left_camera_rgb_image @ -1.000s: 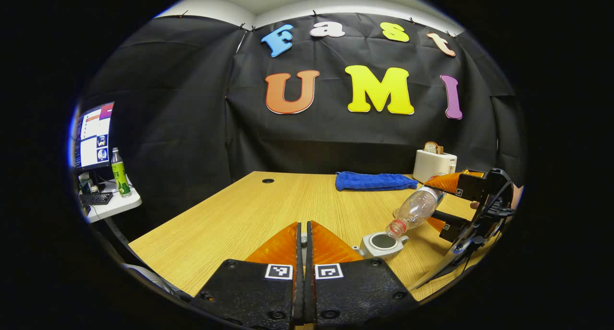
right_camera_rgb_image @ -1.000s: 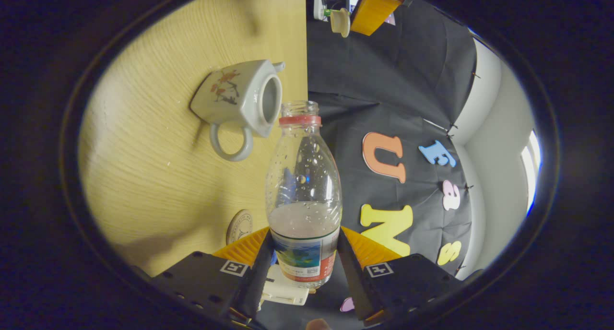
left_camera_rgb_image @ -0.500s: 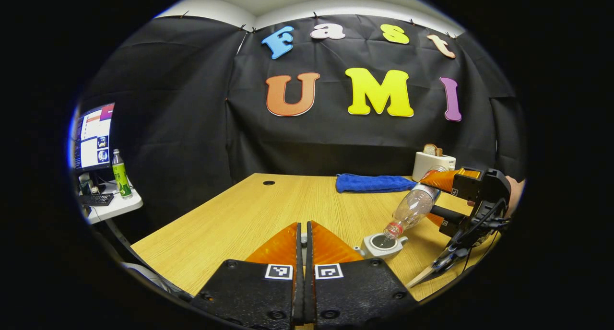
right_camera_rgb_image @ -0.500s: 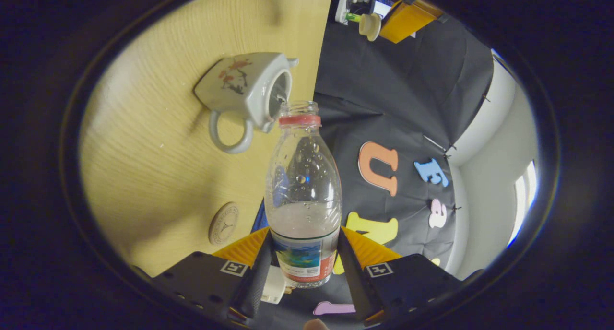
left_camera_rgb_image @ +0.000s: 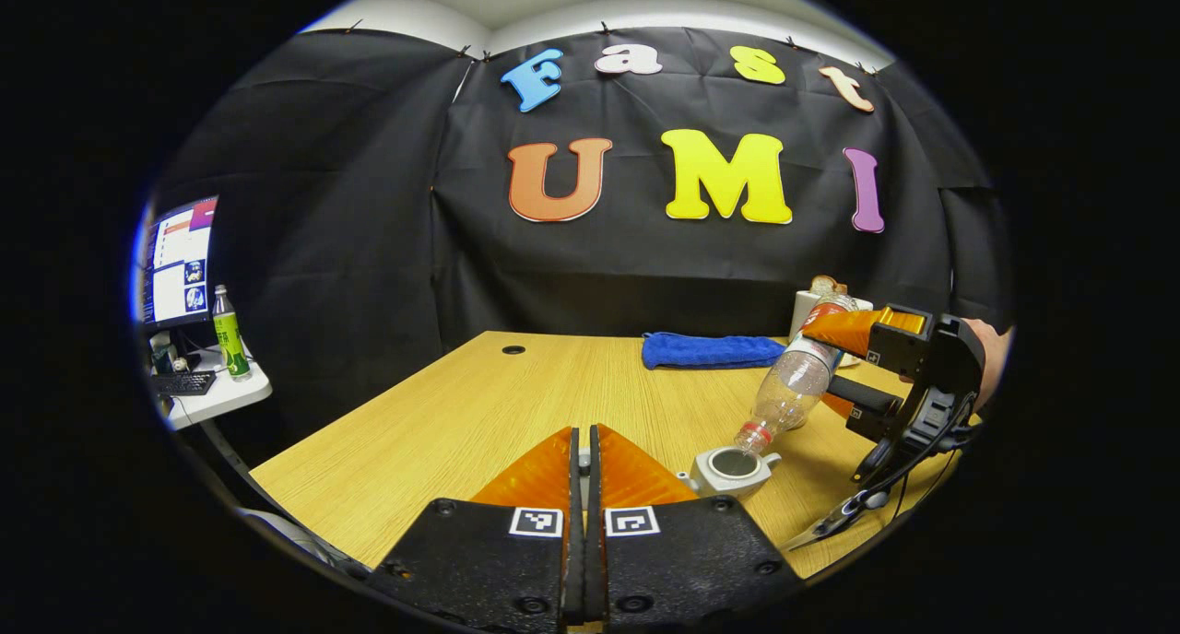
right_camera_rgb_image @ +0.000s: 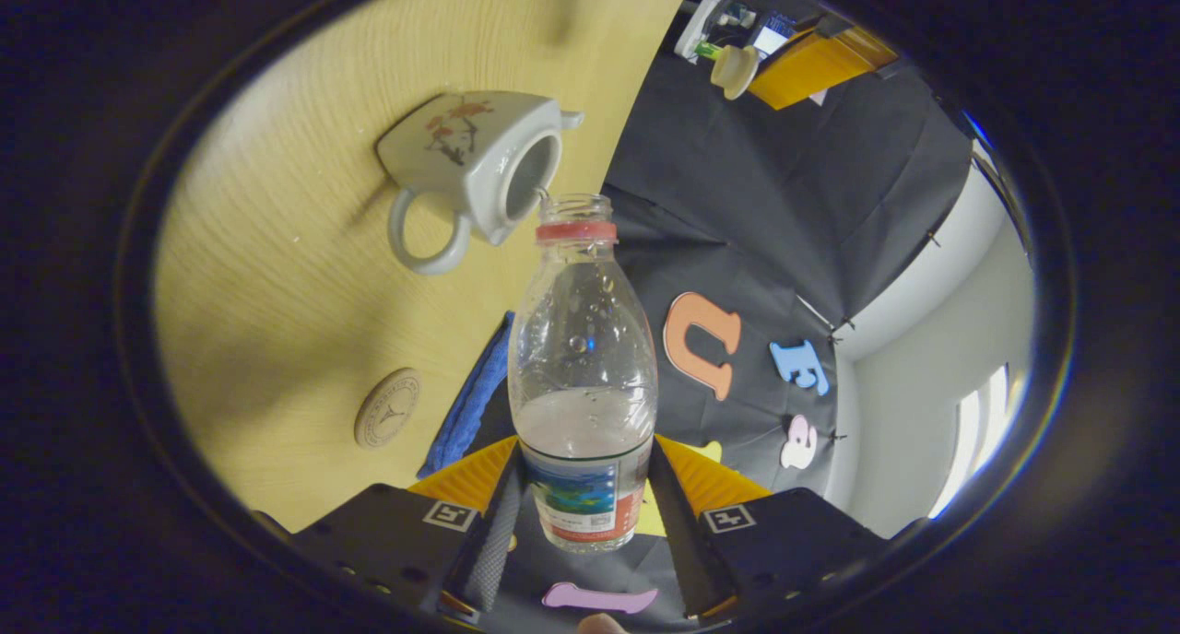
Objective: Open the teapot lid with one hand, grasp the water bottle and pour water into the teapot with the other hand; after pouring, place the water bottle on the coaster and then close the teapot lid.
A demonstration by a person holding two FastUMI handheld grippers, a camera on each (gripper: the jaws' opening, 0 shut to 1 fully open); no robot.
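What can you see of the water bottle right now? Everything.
The water bottle is clear plastic, uncapped, with a red ring under the open mouth and a printed label at its lower end. The right claw grips it at the label, a finger on each side. It is tilted steeply, mouth down over the open teapot, apparently without touching it. Droplets cling inside and some water sits at the label end. In the left gripper view it slants down from the claw toward the teapot.

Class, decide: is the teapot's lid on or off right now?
Off. The teapot shows an open round mouth, with the tilted water bottle neck just above it.
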